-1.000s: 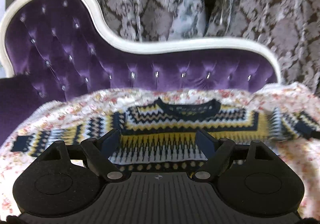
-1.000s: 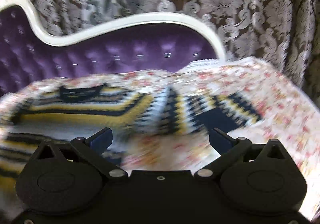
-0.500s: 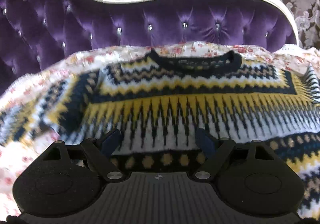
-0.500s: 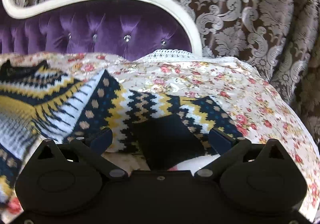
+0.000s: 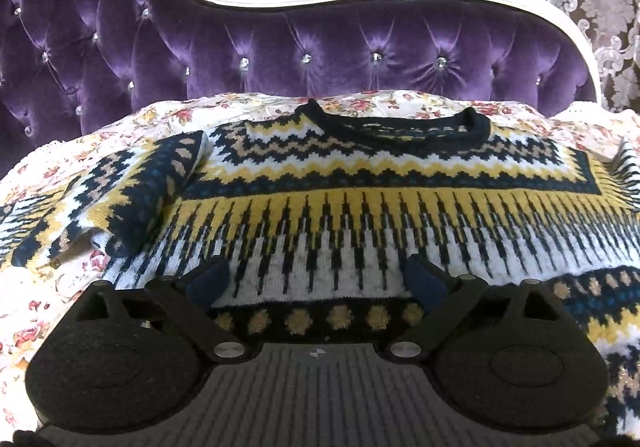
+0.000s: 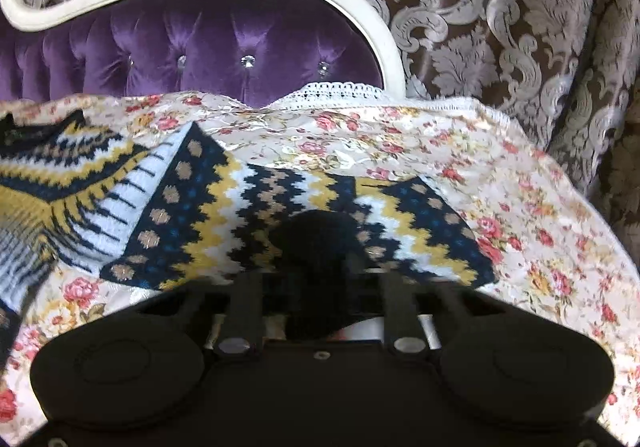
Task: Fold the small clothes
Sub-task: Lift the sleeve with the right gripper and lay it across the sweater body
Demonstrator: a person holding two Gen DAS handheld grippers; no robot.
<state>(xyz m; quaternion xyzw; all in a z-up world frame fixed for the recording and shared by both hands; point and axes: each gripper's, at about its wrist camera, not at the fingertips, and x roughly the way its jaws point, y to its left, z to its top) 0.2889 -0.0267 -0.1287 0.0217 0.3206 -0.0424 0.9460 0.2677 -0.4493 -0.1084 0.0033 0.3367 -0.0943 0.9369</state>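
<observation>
A: Knitted wool, thick and soft, so the sweater (image 5: 360, 183) needs a deep bite, not a pinch at the edge. It lies flat, front up, on the flowered cover (image 6: 540, 215) of the purple sofa (image 5: 320, 47). Where are the jaws now?

B: The right gripper (image 6: 320, 267) has just been closing, and its jaws are now pressed together on the dark cuff (image 6: 316, 235) of the sleeve (image 6: 280, 207). The cuff is bunched between the jaws and the rest of the sleeve lies ahead of them, stretched out over the cover.

A: And the left gripper (image 5: 318, 279)?

B: Its jaws have just been opening and they stand wide apart. The white and dark bands near the bottom of the sweater are between them and under them, but I see no grip. The collar (image 5: 396, 123) is far ahead of the jaws, by the sofa back. The other sleeve (image 5: 132, 191) is ahead and to the left, already bent over itself.

A: Then, I think, the step is to fold the right sleeve across the chest. Lift the cuff only a little, so the body does not drag. Carry it toward the middle and lay it flat.

B: The left one could press the body down meanwhile. The knit may slide on this shiny cover.
</observation>
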